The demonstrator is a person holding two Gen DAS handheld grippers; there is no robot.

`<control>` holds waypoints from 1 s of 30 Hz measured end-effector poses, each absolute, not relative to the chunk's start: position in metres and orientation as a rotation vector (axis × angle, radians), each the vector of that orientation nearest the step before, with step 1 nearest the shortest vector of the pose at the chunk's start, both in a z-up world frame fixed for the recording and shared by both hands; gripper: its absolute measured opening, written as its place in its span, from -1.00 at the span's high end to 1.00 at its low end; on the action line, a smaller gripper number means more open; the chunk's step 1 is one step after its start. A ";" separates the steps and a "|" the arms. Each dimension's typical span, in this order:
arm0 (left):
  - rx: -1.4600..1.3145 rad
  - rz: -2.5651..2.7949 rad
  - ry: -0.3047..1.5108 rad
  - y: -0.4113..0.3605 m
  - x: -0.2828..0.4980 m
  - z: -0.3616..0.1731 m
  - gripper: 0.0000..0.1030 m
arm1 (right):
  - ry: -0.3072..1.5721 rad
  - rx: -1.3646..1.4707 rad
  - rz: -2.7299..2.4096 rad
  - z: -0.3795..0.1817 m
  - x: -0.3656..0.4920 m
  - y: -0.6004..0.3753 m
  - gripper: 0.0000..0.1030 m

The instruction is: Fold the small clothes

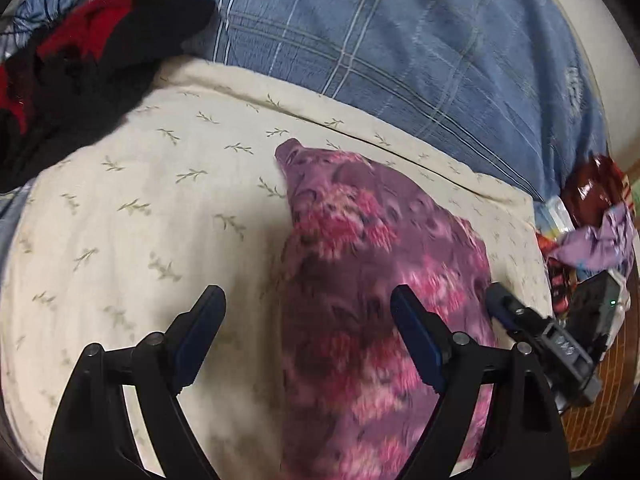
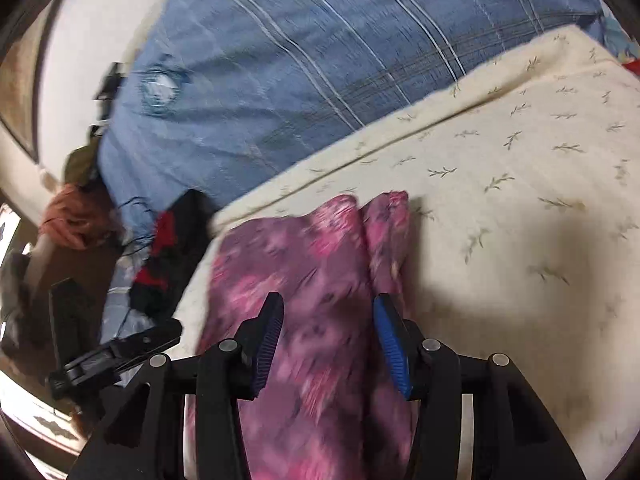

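A blue quilt with pale check lines (image 1: pixel 400 40) fills the far part of both views. In front of it lies a cream padded cloth printed with small green sprigs (image 1: pixel 140 208), which serves as the working surface. On that cream cloth rests the purple garment with a pink flower print (image 1: pixel 360 260), laid long and narrow, its far end showing 2 rounded lobes side by side in the right wrist view (image 2: pixel 320 248). A black and red knitted piece (image 1: pixel 80 60) sits bunched at the cream cloth's far left corner.

The left gripper (image 1: pixel 308 308) has its jaws spread wide over the cream cloth and the garment's left edge, gripping nothing. The right gripper (image 2: pixel 328 320) hangs above the garment with its jaws about half apart; the fabric appears between them, but motion blur hides whether the pads (image 2: pixel 390 344) press it.
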State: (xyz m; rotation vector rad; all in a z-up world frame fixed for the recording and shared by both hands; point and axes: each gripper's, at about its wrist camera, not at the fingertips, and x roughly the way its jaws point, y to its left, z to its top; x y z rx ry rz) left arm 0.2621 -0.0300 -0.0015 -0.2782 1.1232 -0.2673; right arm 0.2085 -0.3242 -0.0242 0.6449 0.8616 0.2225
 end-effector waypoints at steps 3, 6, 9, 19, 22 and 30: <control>-0.303 -0.259 1.166 -0.035 0.279 -0.012 -0.65 | 0.898 0.636 0.220 -0.036 0.228 -0.318 0.03; -0.375 -0.283 1.188 -0.037 0.289 -0.015 -0.65 | 0.874 0.590 0.273 -0.026 0.239 -0.307 0.49; -0.398 -0.316 1.120 -0.038 0.284 -0.002 -0.65 | 0.802 0.516 0.352 0.000 0.229 -0.301 0.92; -0.237 -0.231 1.149 -0.053 0.288 -0.019 -0.65 | 0.865 0.548 0.227 -0.040 0.231 -0.327 0.80; -0.254 -0.313 1.130 -0.041 0.263 -0.004 -0.65 | 0.843 0.696 0.347 -0.032 0.209 -0.338 0.66; -0.140 -0.284 1.106 -0.052 0.212 -0.029 -0.68 | 0.830 0.515 0.312 -0.044 0.166 -0.313 0.65</control>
